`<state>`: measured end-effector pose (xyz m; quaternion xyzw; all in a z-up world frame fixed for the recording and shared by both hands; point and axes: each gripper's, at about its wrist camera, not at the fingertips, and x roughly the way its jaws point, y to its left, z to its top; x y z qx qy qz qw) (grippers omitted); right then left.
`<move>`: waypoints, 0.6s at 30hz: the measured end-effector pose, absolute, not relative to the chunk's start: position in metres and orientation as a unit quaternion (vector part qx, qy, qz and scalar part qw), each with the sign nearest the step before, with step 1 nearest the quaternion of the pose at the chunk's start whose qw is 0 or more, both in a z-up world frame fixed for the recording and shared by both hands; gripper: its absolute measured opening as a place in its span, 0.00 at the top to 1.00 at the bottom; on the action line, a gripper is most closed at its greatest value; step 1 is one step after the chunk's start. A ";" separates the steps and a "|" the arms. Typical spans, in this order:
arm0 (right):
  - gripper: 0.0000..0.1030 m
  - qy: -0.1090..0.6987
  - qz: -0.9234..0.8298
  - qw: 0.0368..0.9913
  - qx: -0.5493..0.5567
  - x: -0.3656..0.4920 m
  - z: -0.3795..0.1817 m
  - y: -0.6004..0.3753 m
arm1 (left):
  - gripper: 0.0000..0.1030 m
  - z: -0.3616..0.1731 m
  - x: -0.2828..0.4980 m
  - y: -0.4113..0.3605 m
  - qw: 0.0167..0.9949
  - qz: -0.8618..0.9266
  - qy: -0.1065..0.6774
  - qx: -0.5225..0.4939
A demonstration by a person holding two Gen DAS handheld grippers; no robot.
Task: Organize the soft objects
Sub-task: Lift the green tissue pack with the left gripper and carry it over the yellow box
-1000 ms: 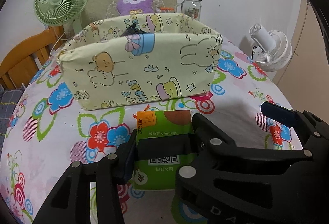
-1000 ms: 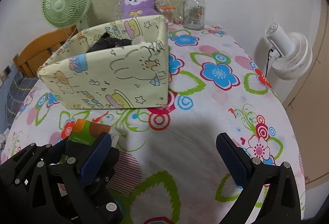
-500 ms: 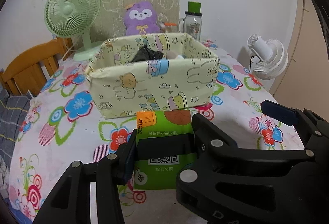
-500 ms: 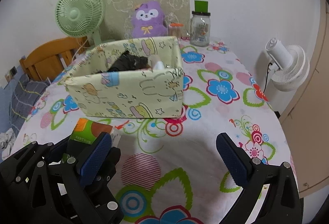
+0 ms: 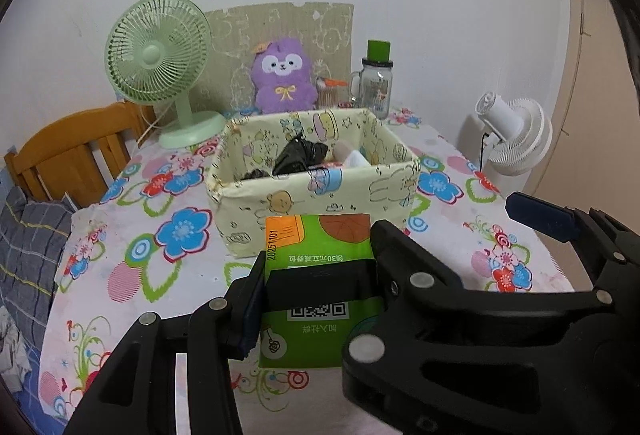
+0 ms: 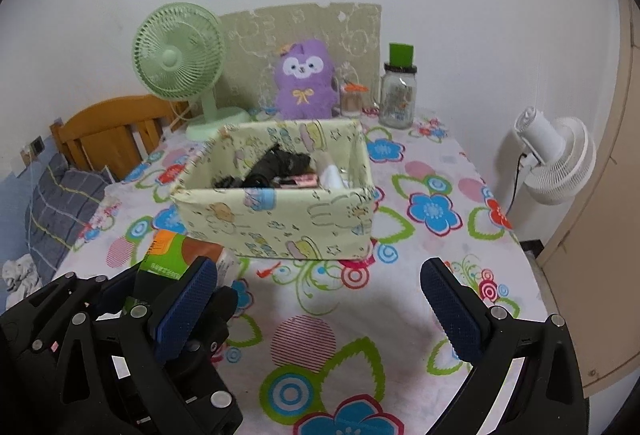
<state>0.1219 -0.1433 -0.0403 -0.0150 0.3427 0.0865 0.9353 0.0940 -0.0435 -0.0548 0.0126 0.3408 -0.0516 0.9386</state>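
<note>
Floral-clothed table [image 6: 400, 335] with fabric bin [image 6: 280, 231], green fan [image 6: 180, 63], jar [image 6: 397, 99].

Both wrist cameras look slightly downward from near the yellow fabric box [image 5: 316, 191], the left view facing its long front closely, the right view [image 6: 280, 219] from farther right; both share it.

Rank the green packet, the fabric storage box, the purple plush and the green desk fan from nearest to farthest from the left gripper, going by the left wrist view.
1. green packet: clamped in the jaws of the left gripper.
2. fabric storage box: just beyond the packet, mid-table.
3. green desk fan and purple plush: both behind the box near the wall, fan to the left; too close to call.
</note>
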 end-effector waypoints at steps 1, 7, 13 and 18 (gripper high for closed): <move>0.00 0.341 0.090 0.936 -0.015 0.120 -0.038 -0.142 | 0.50 -0.052 0.093 -0.042 0.939 -0.052 0.339 0.011; 0.00 0.329 0.097 0.939 -0.021 0.112 -0.023 -0.133 | 0.50 -0.040 0.085 -0.037 0.944 -0.052 0.326 0.013; 0.00 0.316 0.099 0.943 -0.023 0.108 -0.008 -0.127 | 0.50 -0.027 0.082 -0.032 0.949 -0.051 0.311 0.015; 0.00 0.308 0.102 0.946 -0.023 0.107 0.002 -0.124 | 0.50 -0.017 0.080 -0.029 0.952 -0.051 0.302 0.018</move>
